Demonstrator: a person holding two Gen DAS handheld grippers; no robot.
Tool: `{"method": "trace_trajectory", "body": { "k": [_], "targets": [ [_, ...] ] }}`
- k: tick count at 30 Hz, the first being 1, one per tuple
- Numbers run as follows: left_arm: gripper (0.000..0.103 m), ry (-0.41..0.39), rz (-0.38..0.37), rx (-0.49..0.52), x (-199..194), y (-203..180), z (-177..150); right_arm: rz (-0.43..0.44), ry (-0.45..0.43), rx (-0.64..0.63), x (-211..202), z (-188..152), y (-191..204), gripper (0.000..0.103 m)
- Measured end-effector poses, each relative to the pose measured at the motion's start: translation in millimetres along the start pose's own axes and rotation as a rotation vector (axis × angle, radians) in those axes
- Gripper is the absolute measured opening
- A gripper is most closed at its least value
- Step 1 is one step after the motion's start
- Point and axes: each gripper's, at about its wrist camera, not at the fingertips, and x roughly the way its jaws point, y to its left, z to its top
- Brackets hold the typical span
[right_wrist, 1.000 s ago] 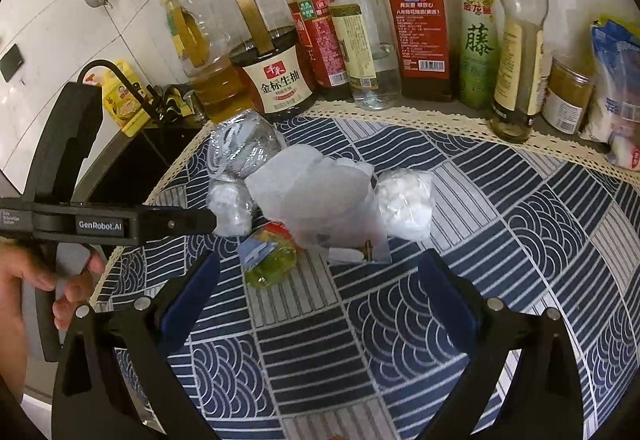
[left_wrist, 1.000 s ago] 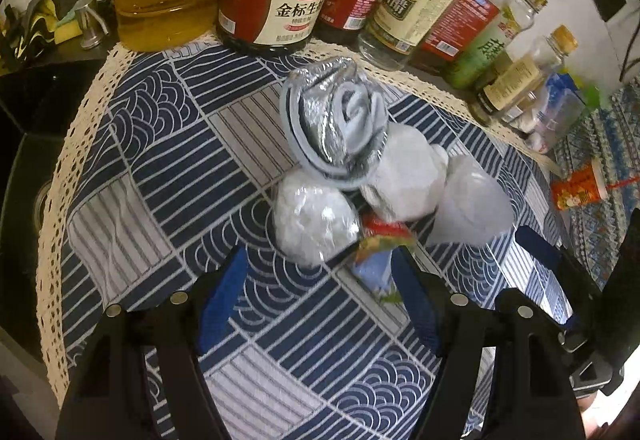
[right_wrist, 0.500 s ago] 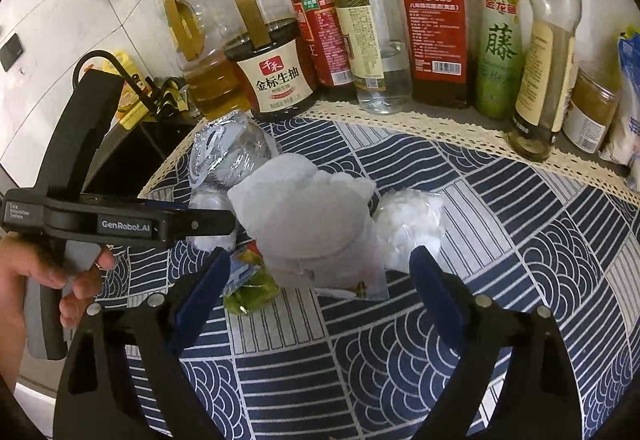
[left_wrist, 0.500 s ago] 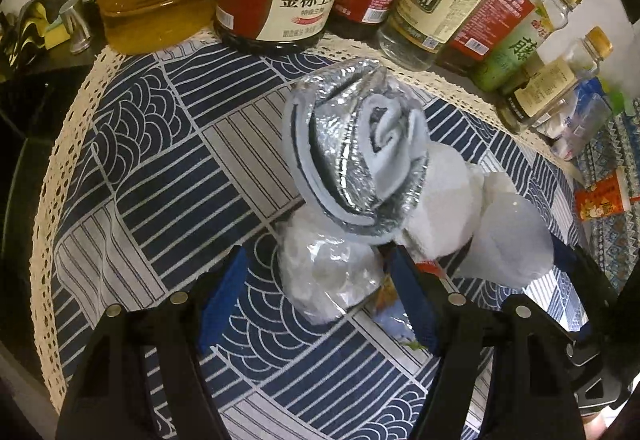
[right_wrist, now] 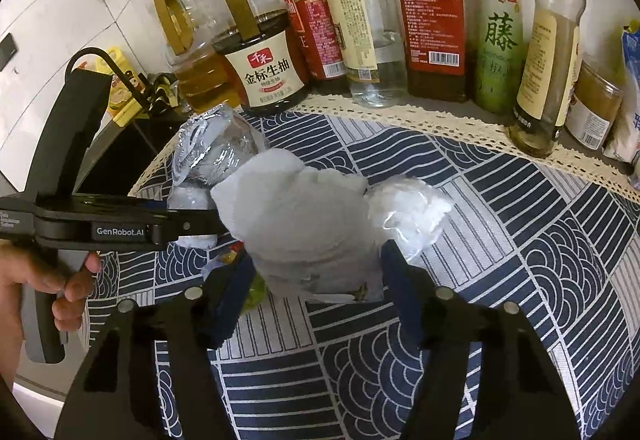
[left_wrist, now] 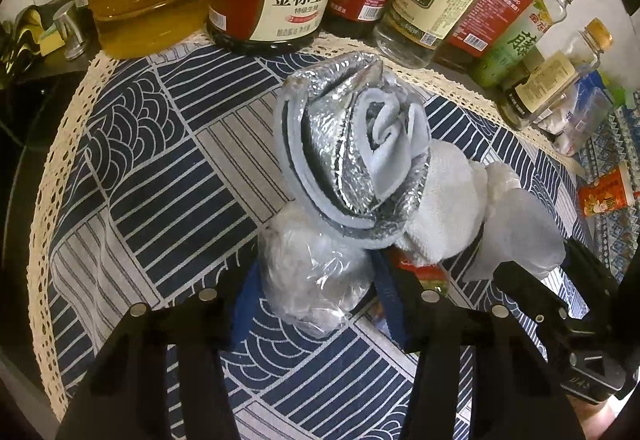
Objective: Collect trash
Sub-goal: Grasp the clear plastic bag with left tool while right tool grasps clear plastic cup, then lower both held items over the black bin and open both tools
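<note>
A heap of trash lies on the blue patterned cloth [left_wrist: 152,175]. A rolled silver foil wrapper [left_wrist: 352,155] stands at the back. In front of it lies a clear plastic ball [left_wrist: 316,276]. My left gripper [left_wrist: 316,300] is open with its fingers on either side of that ball. A crumpled white tissue [right_wrist: 296,215] sits between the open fingers of my right gripper [right_wrist: 316,304]. A second clear plastic ball [right_wrist: 408,211] lies to its right. A red-green snack wrapper [left_wrist: 424,274] lies mostly hidden under the heap.
Several oil, soy sauce and vinegar bottles [right_wrist: 436,15] stand in a row along the back edge of the cloth. A dark sink area [left_wrist: 24,87] lies to the left. Packets [left_wrist: 604,195] lie at the far right.
Both grippers have moved forward into the heap. The left fingers have narrowed around the clear plastic ball, and the right fingers now flank the white tissue.
</note>
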Motion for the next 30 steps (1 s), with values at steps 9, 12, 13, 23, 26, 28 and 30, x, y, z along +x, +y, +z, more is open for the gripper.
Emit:
{"method": "trace_trajectory", "body": {
  "k": [9,12,13,23,26,28,30],
  "targets": [
    [0.051,-0.014,-0.001,-0.001,-18.8,0.3,-11.1,0.000,-0.017,0.004,-17.2,-5.7,8.2,0.064],
    [0.051,-0.021,-0.004,0.001,-27.5,0.9,-17.4,-0.003,-0.029,0.008,-24.2,-9.5,13.5,0.064],
    [0.051,-0.024,-0.006,0.002,-30.2,1.0,-19.7,-0.003,-0.030,0.009,-26.9,-11.0,16.1,0.064],
    [0.051,-0.067,-0.040,0.051,-71.1,0.4,-53.9,-0.032,-0.055,0.018,-59.5,-33.7,49.6,0.064],
    [0.051,-0.073,-0.059,0.069,-82.8,0.0,-64.1,-0.046,-0.066,0.034,-70.7,-44.7,63.2,0.064],
    [0.051,-0.079,-0.067,0.089,-89.8,-0.8,-70.5,-0.054,-0.072,0.039,-75.8,-49.9,72.6,0.064],
    [0.051,-0.083,-0.081,0.105,-98.8,-0.4,-79.3,-0.060,-0.078,0.047,-82.2,-57.4,83.6,0.064]
  ]
}}
